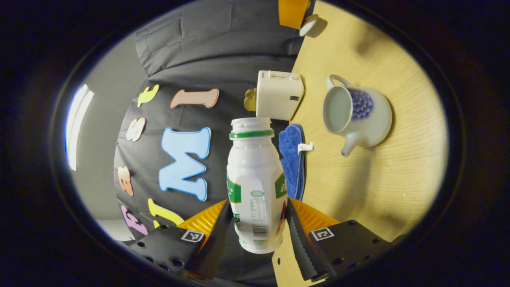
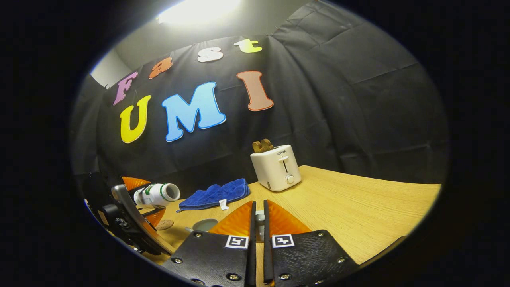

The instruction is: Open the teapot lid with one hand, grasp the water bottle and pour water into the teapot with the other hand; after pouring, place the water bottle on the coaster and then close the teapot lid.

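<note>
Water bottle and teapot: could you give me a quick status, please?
Left gripper shut on water bottle, tipped sideways. Right gripper shut on lid. Teapot open.

A white plastic water bottle with green bands and an uncapped neck (image 1: 255, 183) is clamped between the two fingers of the left gripper (image 1: 259, 231), held by its lower body with the mouth pointing away from the jaws. Beyond the jaws and to their right, a white ceramic teapot with a blue floral pattern (image 1: 356, 115) is seen lidless on the pale wooden table (image 1: 390, 179). Just past the bottle's mouth a white boxy toaster (image 1: 279, 95) is seen, and a folded blue cloth (image 1: 292, 157) lies beside the bottle's shoulder.
</note>
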Tool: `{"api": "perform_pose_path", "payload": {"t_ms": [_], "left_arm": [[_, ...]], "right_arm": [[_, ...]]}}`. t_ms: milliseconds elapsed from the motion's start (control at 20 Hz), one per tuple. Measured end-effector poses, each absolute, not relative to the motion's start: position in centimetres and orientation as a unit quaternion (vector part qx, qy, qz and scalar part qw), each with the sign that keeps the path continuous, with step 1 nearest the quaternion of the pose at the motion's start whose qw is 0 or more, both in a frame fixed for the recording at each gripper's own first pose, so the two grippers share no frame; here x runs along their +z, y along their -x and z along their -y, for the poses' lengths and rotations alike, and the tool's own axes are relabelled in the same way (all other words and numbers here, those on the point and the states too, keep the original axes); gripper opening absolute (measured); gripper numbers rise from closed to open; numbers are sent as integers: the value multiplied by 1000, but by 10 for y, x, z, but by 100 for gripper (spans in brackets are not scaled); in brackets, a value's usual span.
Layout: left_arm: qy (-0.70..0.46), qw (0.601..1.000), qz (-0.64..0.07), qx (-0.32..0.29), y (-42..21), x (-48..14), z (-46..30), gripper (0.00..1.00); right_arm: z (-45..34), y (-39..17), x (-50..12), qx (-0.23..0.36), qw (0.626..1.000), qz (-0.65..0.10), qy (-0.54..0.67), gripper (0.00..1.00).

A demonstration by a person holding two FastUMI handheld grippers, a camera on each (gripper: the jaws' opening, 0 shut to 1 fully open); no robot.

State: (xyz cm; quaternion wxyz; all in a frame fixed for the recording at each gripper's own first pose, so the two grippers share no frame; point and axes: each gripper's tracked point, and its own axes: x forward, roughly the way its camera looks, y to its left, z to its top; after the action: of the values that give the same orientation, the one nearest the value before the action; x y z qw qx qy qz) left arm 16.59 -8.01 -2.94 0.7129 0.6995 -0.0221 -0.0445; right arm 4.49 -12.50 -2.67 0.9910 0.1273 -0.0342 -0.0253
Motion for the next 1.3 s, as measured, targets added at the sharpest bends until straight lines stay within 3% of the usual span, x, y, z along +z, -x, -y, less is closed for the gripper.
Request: {"api": "perform_pose_path", "payload": {"t_ms": [50, 100, 1050, 1100, 1150, 1300], "left_arm": [[-704, 709, 19, -46, -168, -31, 80, 77], [-708, 704, 19, -47, -170, -31, 80, 86], [-780, 623, 46, -48, -174, -13, 90, 86], [-780, 622, 46, -49, -175, -13, 89, 82], [-780, 622, 44, -50, -177, -16, 89, 86], [-783, 619, 45, -48, -177, -12, 87, 82]], "right_arm": [[125, -46, -28, -26, 991, 34, -128, 7], [125, -46, -28, -27, 991, 33, -128, 7], [126, -46, -29, -26, 991, 34, -126, 7], [127, -46, -28, -27, 991, 34, -127, 7], [127, -46, -28, -28, 991, 34, -127, 7], [126, -45, -29, -27, 991, 33, -127, 7]]}}
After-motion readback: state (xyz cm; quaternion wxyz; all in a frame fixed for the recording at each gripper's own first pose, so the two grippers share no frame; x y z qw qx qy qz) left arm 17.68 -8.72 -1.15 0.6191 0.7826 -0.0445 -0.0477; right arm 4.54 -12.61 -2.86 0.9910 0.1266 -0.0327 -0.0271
